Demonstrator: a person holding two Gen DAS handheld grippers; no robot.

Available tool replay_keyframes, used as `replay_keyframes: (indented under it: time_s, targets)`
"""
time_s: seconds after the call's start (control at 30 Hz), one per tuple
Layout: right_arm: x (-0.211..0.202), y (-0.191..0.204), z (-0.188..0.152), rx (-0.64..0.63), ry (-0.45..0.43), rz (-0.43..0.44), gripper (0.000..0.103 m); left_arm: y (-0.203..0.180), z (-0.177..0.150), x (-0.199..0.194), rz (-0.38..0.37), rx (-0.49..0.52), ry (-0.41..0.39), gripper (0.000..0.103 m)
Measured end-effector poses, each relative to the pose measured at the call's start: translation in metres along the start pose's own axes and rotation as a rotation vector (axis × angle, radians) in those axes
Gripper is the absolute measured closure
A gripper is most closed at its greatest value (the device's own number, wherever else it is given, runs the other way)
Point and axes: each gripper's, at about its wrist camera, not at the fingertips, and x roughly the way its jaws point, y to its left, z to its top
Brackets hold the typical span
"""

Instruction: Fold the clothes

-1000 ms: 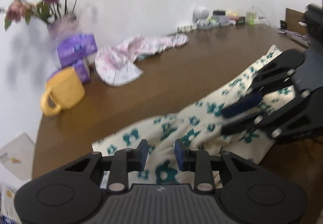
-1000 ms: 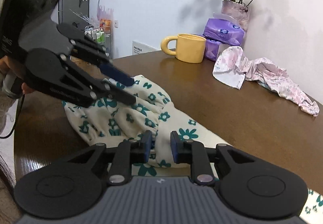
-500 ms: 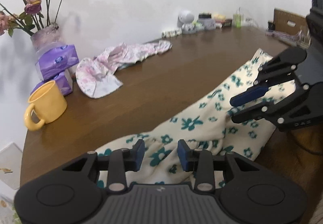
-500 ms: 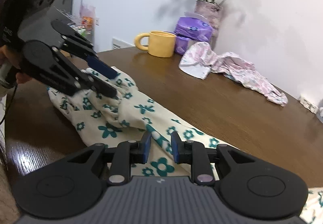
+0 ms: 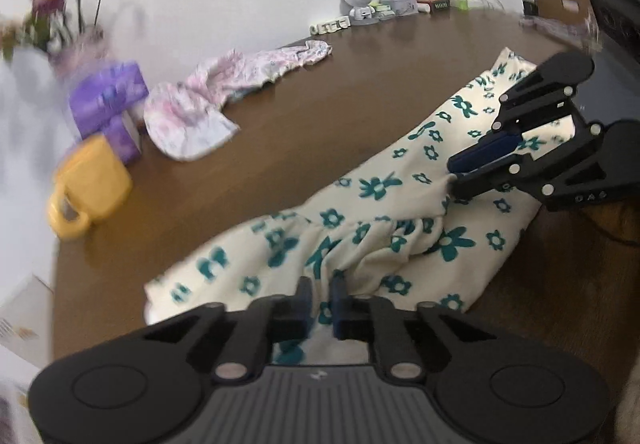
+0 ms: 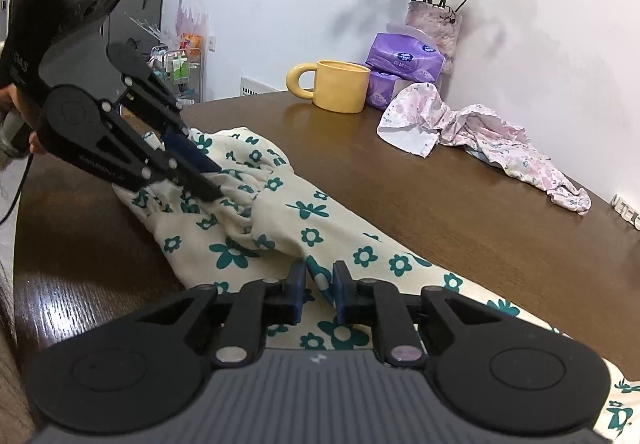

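Note:
A cream garment with teal flowers [image 5: 380, 188] [image 6: 312, 212] lies bunched along the brown table [image 5: 320, 96]. My left gripper [image 5: 320, 294] [image 6: 214, 184] holds a pinch of its gathered band, and the jaws are closing on that cloth. My right gripper [image 6: 320, 284] [image 5: 454, 178] grips a raised fold further along the same garment, its jaws also closing with cloth between the pads. The fabric between the two grippers sits in puckered folds. A hand holds the left gripper at the left edge of the right wrist view.
A pink floral garment [image 5: 208, 104] [image 6: 480, 132] lies crumpled by the wall. Beside it stand a yellow mug [image 5: 92, 184] [image 6: 340, 90], purple tissue packs [image 5: 108, 100] [image 6: 404, 60] and a vase of dried roses [image 6: 432, 24]. Small items [image 5: 380, 8] line the table's far end.
The left jaws have narrowed from a wide gap to a tight pinch on the cloth. The right pads have drawn slightly closer on their fold. Both hands have shifted a little across the table.

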Motion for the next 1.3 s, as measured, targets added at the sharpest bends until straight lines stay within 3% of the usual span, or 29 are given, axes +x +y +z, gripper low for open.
replay_keyframes:
  time_s: [0.13,0.2,0.3,0.33,0.37,0.43,0.53,0.7,0.77,0.8,1.0,1.13,1.23,1.3]
  targets:
    - [-0.002,0.003,-0.001,-0.01,-0.007,0.015,0.089,-0.007,0.003,-0.002,0.075,0.106,0.005,0.096]
    - [0.0,0.005,-0.004,-0.016,0.003,0.022,0.089,-0.011,-0.003,0.006,0.057,0.112,0.038,0.093]
    - [0.003,0.006,-0.007,-0.014,0.011,0.027,0.089,-0.01,-0.006,0.003,0.07,0.05,0.025,0.079]
    - [0.002,0.005,-0.007,-0.012,0.008,0.03,0.089,-0.007,-0.005,-0.002,0.077,0.017,0.012,0.066]
    - [-0.001,0.004,-0.006,-0.009,0.0,0.033,0.089,-0.004,-0.003,-0.009,0.066,-0.01,-0.022,0.059]
    - [-0.005,0.001,-0.003,-0.003,-0.014,0.044,0.089,0.0,0.002,-0.022,0.017,-0.052,-0.09,0.059]
    - [-0.005,-0.003,0.001,0.003,-0.02,0.06,0.089,-0.012,0.014,-0.02,-0.067,-0.01,-0.111,0.058]
    - [0.004,-0.003,-0.003,0.015,0.005,0.062,0.089,-0.04,0.02,0.009,-0.1,0.122,-0.061,0.059]
    - [0.006,-0.003,-0.005,0.02,0.011,0.063,0.089,-0.046,0.018,0.016,-0.082,0.15,-0.04,0.085]
    - [0.006,-0.003,-0.006,0.022,0.013,0.065,0.089,-0.047,0.018,0.018,-0.06,0.152,-0.031,0.09]
    - [0.007,-0.004,-0.008,0.036,0.02,0.081,0.089,-0.05,0.011,0.014,-0.033,0.197,-0.02,0.093]
    - [0.007,-0.005,-0.008,0.044,0.017,0.08,0.089,-0.04,0.008,0.018,-0.048,0.122,-0.04,0.087]
    - [0.002,-0.009,-0.006,0.081,0.016,0.078,0.087,-0.026,0.01,0.009,-0.052,-0.026,-0.044,0.062]
    - [-0.004,-0.014,-0.002,0.136,-0.006,0.071,0.087,-0.019,0.009,-0.003,-0.028,-0.14,-0.087,0.057]
